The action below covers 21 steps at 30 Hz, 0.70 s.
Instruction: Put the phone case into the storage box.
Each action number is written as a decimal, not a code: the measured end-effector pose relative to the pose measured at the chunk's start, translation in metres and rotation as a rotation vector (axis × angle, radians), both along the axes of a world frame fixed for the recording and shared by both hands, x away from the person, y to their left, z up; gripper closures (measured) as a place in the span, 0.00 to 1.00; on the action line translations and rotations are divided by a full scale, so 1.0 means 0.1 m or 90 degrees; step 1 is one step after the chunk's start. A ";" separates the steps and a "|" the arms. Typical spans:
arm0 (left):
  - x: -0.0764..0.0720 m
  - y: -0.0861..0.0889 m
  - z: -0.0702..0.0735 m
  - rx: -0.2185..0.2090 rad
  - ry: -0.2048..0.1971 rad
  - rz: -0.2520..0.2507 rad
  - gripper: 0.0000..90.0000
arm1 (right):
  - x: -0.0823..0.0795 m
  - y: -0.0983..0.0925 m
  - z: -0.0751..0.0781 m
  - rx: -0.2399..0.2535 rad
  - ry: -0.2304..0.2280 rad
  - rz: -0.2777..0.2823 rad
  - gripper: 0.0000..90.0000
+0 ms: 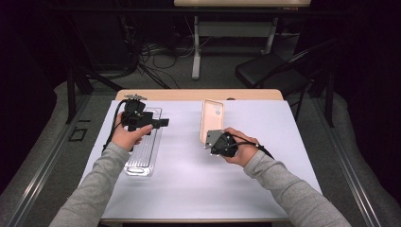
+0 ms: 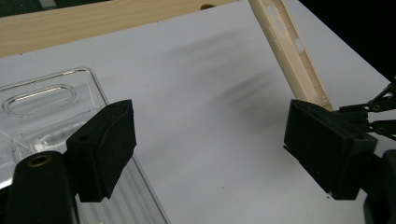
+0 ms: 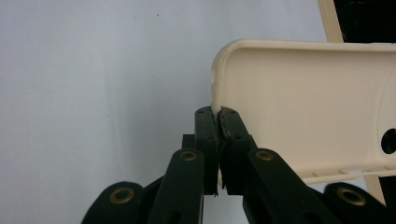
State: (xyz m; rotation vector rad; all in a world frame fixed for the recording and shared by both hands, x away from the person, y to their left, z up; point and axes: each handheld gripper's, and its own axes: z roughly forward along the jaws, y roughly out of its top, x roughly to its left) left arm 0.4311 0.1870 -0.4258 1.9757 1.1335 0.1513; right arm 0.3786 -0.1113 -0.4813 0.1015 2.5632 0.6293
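High view: cream phone case (image 1: 212,120), smooth matte plastic, rounded corners, mid-table, near end raised by right gripper (image 1: 218,142). Left gripper (image 1: 158,123) above clear ribbed plastic tray (image 1: 142,156).

Left gripper view: jaws wide apart, nothing between; case cut off at top edge.

Right gripper view: jaws clamped tight on case rim; far end cropped.
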 end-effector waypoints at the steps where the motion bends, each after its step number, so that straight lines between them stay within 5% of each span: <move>1: 0.01 -0.01 0.01 0.001 0.004 0.000 0.19 | 0.00 0.00 0.00 0.002 0.000 0.001 0.97; 14: 0.14 -0.03 0.14 -0.010 0.056 0.004 0.28 | -0.05 0.10 0.04 -0.018 -0.005 0.011 0.97; 21: 0.18 -0.05 0.16 -0.013 0.064 0.013 0.28 | -0.06 0.16 0.08 -0.023 -0.008 0.016 0.97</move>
